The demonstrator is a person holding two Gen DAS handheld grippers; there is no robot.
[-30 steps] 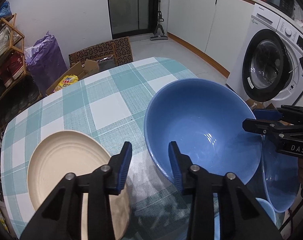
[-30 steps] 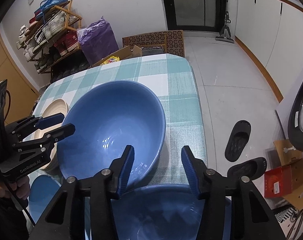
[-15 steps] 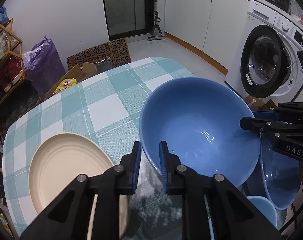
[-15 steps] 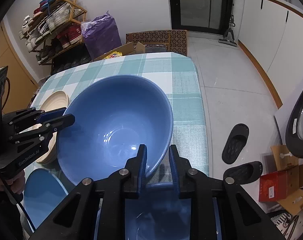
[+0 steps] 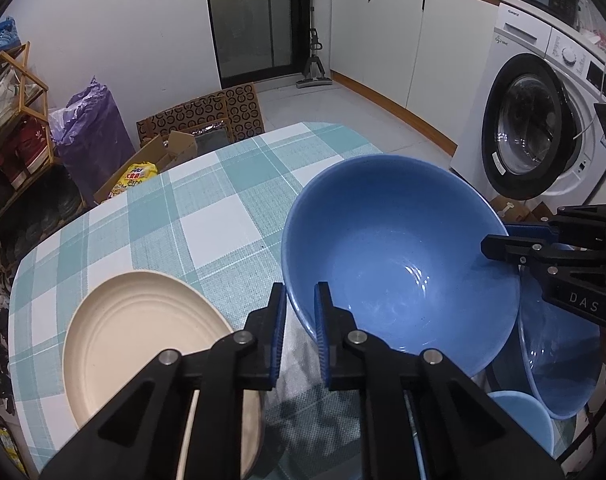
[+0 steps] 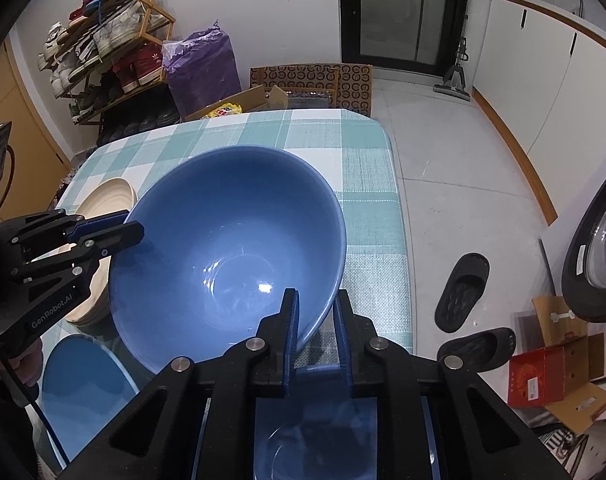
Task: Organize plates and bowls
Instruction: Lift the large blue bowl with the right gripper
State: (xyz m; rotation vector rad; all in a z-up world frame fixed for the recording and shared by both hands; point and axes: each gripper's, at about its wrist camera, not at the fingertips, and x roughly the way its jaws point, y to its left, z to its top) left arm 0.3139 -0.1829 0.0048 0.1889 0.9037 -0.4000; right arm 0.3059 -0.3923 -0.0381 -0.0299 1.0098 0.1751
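- Left hand-held gripper [image 5: 299, 312]: jaws have just been closing and now clamp the near rim of the large blue bowl [image 5: 399, 268], one pad inside the wall, one outside.
- Right hand-held gripper [image 6: 317, 320]: jaws likewise just closed, pinching the same bowl's rim on the opposite side; in the left wrist view its black fingers reach the rim from the right.
- Large blue bowl: held between both grippers, tilted, above the checked teal-and-white worktop [image 5: 207, 216].
- Second blue bowl [image 5: 559, 368]: beneath and behind the right hand-held gripper, partly covered by the held bowl.
- Small light-blue bowl [image 5: 523, 416]: to the right of the left hand-held gripper, near the worktop's front edge.
- Cream plate [image 5: 143, 340]: on the worktop, just left of the left hand-held gripper; in the right wrist view it looks like a stack.
- Blue plate [image 6: 83, 384]: below the left hand-held gripper, as the right wrist view shows.
- Washing machine [image 5: 543, 120]: on the floor, well beyond the right hand-held gripper.
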